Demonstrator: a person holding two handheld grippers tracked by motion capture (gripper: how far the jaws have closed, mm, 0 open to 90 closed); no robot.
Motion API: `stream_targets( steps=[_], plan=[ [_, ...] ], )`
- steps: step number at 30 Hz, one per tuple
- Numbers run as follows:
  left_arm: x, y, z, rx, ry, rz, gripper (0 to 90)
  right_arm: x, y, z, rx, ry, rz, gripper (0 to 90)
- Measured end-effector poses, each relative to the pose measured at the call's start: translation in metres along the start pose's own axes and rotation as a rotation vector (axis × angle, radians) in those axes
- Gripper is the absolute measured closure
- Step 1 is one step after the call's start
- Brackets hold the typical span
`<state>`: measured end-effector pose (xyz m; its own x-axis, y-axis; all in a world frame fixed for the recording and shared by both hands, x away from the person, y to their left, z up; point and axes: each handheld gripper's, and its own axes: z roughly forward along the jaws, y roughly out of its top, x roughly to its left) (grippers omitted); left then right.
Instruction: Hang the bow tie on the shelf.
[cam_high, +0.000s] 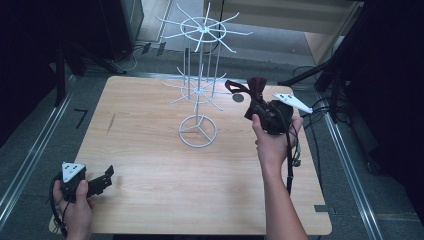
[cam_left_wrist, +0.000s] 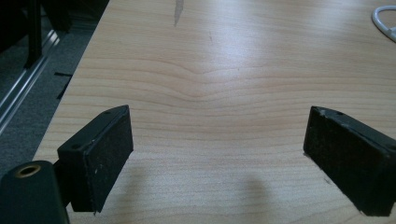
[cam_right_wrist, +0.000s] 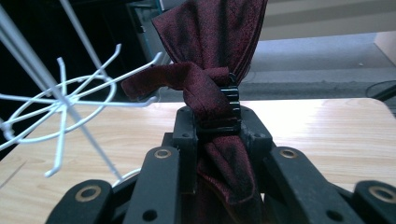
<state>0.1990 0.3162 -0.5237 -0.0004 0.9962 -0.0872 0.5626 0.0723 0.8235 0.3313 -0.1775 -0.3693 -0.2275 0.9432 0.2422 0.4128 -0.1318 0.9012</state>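
Left claw (cam_high: 102, 181) is sitting at the near-left corner of the tabletop (cam_high: 150, 165), jaws spread wide, nothing between the pads (cam_left_wrist: 105, 156). White wire rack (cam_high: 199, 85) is standing mid-tabletop toward the far edge, hooks radiating on two tiers. Right claw (cam_high: 260, 107) is hovering just right of the rack, clenched on a dark red bow tie (cam_right_wrist: 210, 60); its strap end (cam_right_wrist: 140, 84) is reaching toward a lower-tier hook, possibly touching it, hard to tell.
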Motion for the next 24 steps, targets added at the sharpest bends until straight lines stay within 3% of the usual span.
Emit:
stream_targets(
  steps=[10,24],
  plan=[
    [0.0,0.0,0.0,-0.003,-0.003,-0.003,9.0,0.009,-0.028,0.011,0.056,0.024,-0.012,74.1],
    [0.0,0.0,0.0,-0.004,-0.003,-0.004,9.0,0.014,-0.082,0.049,0.19,0.028,-0.038,74.0]
  ],
)
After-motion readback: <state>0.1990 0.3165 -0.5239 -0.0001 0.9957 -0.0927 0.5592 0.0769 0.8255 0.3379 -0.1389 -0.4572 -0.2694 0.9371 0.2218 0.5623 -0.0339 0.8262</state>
